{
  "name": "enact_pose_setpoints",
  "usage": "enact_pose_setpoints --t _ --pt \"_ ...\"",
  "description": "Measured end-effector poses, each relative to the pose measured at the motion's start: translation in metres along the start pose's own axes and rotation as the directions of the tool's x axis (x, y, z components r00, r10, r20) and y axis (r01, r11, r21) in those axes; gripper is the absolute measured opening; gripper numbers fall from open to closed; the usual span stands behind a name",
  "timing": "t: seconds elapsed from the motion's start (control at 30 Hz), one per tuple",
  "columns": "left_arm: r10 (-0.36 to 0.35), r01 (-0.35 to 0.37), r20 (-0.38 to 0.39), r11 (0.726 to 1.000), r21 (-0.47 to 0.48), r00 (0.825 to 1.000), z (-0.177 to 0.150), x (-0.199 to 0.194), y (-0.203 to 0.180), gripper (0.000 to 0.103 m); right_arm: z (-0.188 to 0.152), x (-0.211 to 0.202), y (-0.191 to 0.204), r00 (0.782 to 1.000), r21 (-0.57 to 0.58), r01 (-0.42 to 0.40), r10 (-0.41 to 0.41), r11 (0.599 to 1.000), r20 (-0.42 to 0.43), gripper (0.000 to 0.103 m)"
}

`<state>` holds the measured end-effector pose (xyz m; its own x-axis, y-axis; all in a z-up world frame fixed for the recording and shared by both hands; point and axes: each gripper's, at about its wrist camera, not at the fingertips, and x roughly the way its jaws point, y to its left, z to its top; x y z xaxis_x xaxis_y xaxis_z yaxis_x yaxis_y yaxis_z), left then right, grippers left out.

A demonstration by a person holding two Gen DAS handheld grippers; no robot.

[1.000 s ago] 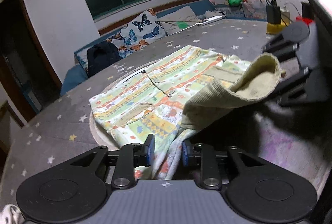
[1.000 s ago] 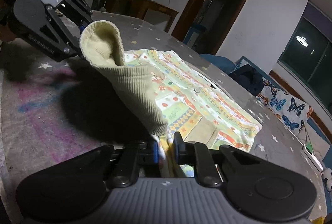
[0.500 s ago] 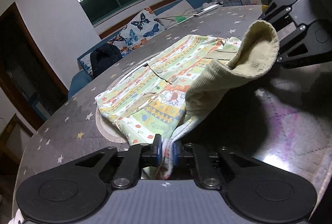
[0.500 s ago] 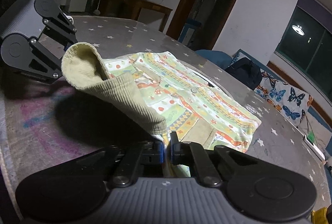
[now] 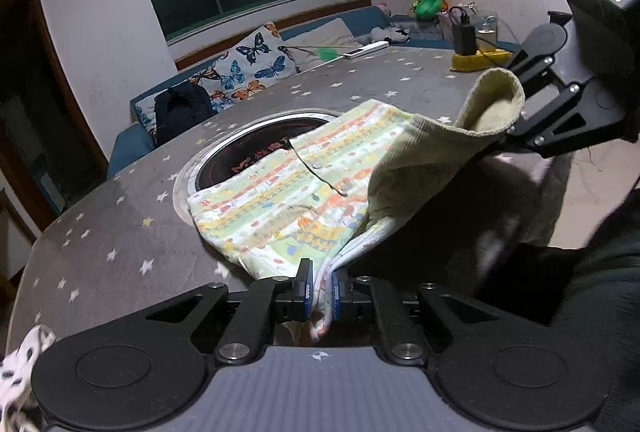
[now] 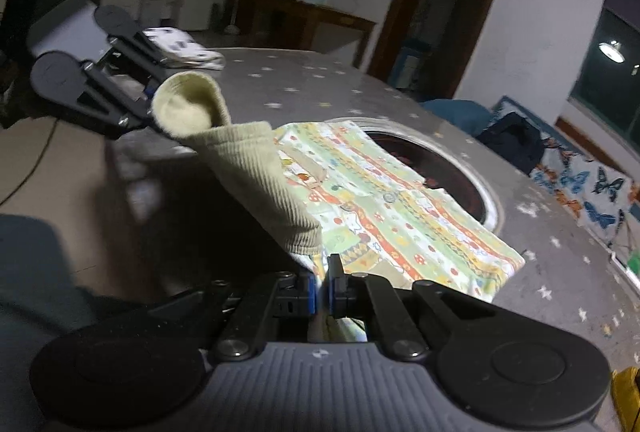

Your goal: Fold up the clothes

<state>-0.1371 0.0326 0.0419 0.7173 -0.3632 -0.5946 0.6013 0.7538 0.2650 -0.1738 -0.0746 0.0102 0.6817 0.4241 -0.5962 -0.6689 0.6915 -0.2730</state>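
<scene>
Left gripper [image 5: 320, 286] and right gripper [image 6: 323, 290] were each clamped on the patterned garment [image 5: 288, 192]; beneath it the table's [image 5: 120, 232] round inset [image 5: 256, 148] was half covered, charger [image 5: 466, 36] well apart.

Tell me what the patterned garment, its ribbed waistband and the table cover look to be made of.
Patterned garment: thin, matte printed cloth, likely cotton knit; it drapes and creases softly.
Ribbed waistband: thicker pale yellow-green rib knit, with fine parallel ridges and a fuzzy-looking inside; seemingly stretchy.
Table cover: grey with printed stars, faintly sheeny and mostly flat; perhaps coated fabric or vinyl, hard to tell.
</scene>
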Motion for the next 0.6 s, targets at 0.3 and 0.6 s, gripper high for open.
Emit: enact_pose_setpoints --t 0.3,0.6 --pt "0.032 -0.031 0.052 0.999 -0.029 0.998 0.025 -0.002 0.011 0.010 0.028 -0.025 -0.023 0.998 0.060 -0.064 0.065 0.996 -0.005 0.005" --pt "0.053 -0.043 0.075 0.991 -0.128 0.996 0.064 0.075 0.063 0.010 0.055 0.026 -0.093 0.999 0.114 -0.035 0.039 0.993 -0.030 0.005"
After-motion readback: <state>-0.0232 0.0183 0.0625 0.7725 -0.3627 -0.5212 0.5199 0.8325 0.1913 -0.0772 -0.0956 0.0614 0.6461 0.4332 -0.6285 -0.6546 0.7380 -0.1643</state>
